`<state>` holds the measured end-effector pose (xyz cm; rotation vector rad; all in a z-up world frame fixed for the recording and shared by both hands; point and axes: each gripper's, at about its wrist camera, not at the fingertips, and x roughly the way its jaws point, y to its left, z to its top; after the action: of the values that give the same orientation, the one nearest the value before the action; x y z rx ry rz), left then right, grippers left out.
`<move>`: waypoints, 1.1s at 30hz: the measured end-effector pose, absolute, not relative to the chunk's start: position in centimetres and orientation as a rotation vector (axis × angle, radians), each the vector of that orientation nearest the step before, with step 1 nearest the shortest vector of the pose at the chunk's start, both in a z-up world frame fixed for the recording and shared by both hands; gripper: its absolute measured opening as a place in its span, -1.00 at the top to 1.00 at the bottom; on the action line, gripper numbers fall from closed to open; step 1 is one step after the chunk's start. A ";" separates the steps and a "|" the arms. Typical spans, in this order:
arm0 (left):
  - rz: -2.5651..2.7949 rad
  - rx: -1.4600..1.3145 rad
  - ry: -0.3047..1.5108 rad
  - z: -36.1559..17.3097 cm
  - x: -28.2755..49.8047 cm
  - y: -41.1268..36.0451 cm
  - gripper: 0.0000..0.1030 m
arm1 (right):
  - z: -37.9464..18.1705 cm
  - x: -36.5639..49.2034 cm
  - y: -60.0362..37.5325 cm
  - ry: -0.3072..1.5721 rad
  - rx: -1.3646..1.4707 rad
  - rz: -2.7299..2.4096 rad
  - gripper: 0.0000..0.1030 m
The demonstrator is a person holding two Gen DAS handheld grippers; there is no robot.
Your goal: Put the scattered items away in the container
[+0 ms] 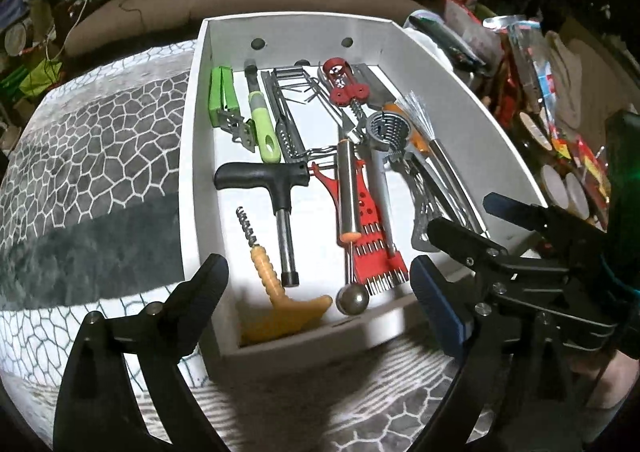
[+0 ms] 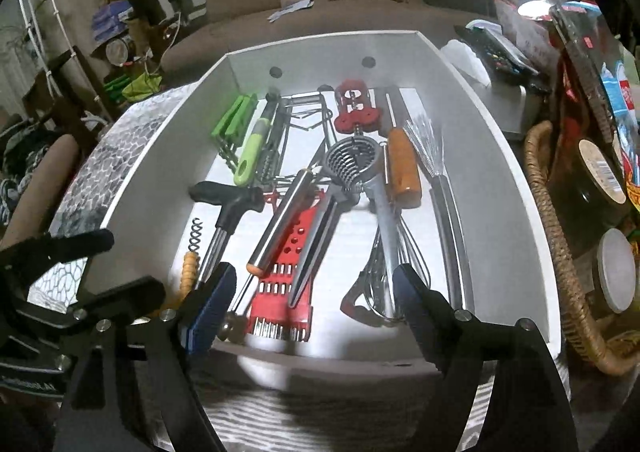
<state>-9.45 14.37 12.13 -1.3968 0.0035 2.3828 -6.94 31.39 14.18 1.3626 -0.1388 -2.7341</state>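
A white box [image 1: 192,156] [image 2: 520,188] stands on a patterned grey blanket and holds several kitchen tools: a black T-handle tool [image 1: 264,176] [image 2: 228,194], a yellow corkscrew [image 1: 280,300], a red slicer [image 1: 370,228] [image 2: 292,276], a steel melon baller [image 1: 346,196] [image 2: 280,224], a green peeler [image 1: 264,124] [image 2: 250,156], a red corkscrew [image 1: 344,82] [image 2: 356,108] and a whisk [image 2: 380,284]. My left gripper [image 1: 320,272] is open and empty over the box's near end. My right gripper [image 2: 316,284] is open and empty beside it, also seen in the left wrist view [image 1: 460,220].
The blanket [image 1: 92,156] spreads to the left of the box. A cluttered table with jars and packets [image 1: 560,156] and a wicker basket [image 2: 560,252] lie to the right. A brown sofa [image 2: 320,0] stands behind.
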 end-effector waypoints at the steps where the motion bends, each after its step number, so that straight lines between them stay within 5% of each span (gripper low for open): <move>1: 2.386 -1.398 0.001 12.2 -9.2 14.4 -0.78 | 14.2 -6.8 31.3 -0.135 1.366 -2.735 -0.63; 12: 2.432 -1.379 -0.039 13.5 -6.7 13.5 -0.85 | 15.0 -5.0 30.3 -0.090 1.346 -2.741 -0.68; 16: 2.467 -1.363 -0.055 14.0 -5.4 12.5 -1.00 | 15.2 -4.1 30.2 -0.103 1.327 -2.769 -0.99; 33: 2.570 -1.331 -0.075 13.2 2.8 7.1 -1.00 | 14.1 3.2 26.5 -0.141 1.260 -2.791 -1.00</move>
<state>2.76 7.15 13.24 -1.3311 -0.0747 2.5695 3.16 26.53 14.05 1.2596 -0.1415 -2.7906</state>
